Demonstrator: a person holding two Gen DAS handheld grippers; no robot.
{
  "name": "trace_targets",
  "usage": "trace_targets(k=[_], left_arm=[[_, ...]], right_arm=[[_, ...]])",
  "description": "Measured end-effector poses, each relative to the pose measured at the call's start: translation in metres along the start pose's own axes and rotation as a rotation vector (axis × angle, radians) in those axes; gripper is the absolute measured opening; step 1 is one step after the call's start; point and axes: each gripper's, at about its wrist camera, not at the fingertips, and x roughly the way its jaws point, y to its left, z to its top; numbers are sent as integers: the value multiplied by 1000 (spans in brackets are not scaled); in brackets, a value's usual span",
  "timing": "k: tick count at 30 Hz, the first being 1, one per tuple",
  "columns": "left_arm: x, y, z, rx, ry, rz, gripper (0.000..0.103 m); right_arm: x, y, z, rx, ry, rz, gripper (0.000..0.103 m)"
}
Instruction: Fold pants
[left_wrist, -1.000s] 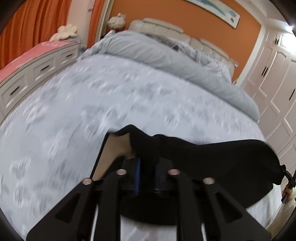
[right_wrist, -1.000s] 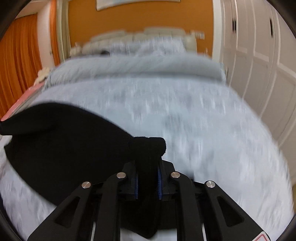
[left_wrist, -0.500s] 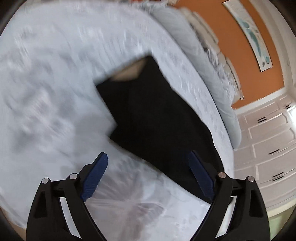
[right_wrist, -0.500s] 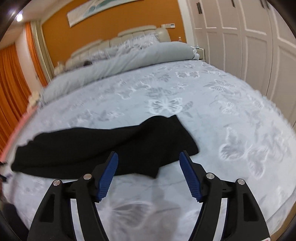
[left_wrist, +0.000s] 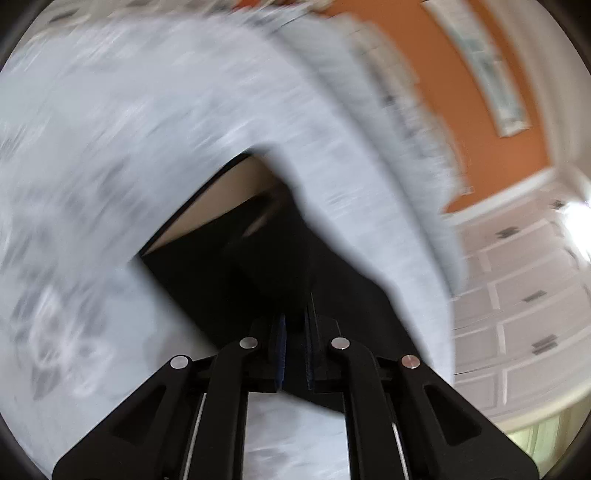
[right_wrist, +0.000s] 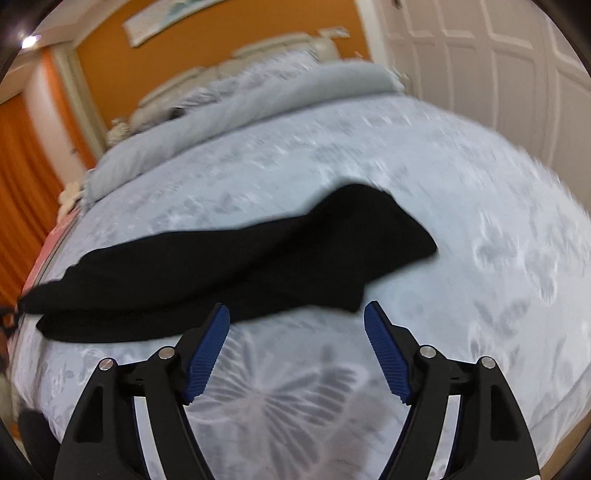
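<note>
The black pants (right_wrist: 240, 266) lie across the pale grey bed, stretched from left to right in the right wrist view. My right gripper (right_wrist: 297, 354) is open and empty, just in front of the pants' near edge. In the blurred left wrist view the pants (left_wrist: 266, 266) fill the middle, with a tan inner lining (left_wrist: 225, 206) showing at the waist end. My left gripper (left_wrist: 294, 350) is shut on the near edge of the pants, black cloth between its blue pads.
The bed (right_wrist: 461, 177) has a butterfly-print cover and a rolled grey duvet (right_wrist: 236, 114) at the headboard. White wardrobe doors (right_wrist: 498, 66) stand to the right, orange curtains (right_wrist: 22, 192) to the left. The bed's near edge lies just below my right gripper.
Both grippers let go of the pants and opened half a second ago. Since then my left gripper has moved in and shut on the pants' edge again; my right gripper stays open.
</note>
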Motion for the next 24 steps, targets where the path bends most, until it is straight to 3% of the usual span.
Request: trace_targets(k=[3, 6, 9, 10, 11, 13, 14, 15, 16, 18, 19, 21, 22, 24], left_arm=[[18, 37, -13, -107, 30, 11, 8], [21, 44, -17, -126, 9, -9, 13], [17, 34, -15, -136, -9, -51, 30], [16, 30, -17, -132, -11, -53, 44], [15, 31, -19, -126, -14, -44, 56], [17, 28, -20, -115, -23, -15, 60], [18, 29, -20, -112, -20, -12, 60], [20, 31, -19, -118, -18, -3, 60], [26, 30, -18, -131, -19, 8, 60], [28, 33, -14, -138, -16, 16, 60], [29, 32, -13, -131, -16, 23, 60], [28, 29, -11, -97, -17, 49, 60], [30, 28, -11, -79, -19, 64, 60], [34, 32, -12, -82, -16, 61, 60]], right_arm=[[12, -17, 0, 94, 31, 28, 74], [21, -21, 20, 125, 21, 36, 74], [30, -21, 47, 194, 7, 142, 76], [39, -19, 56, 213, 22, 160, 77], [52, -17, 63, 228, 50, 162, 77], [89, -13, 74, 251, 133, 114, 77], [102, -13, 77, 256, 154, 96, 57], [117, -11, 83, 262, 172, 55, 27], [117, -9, 94, 272, 148, 52, 9], [81, 3, 113, 234, -18, 145, 8], [49, 18, 120, 151, -124, 186, 7], [13, 31, 115, 26, -213, 177, 6], [15, 26, 108, 11, -195, 142, 6], [55, -17, 84, 109, -28, 75, 6]])
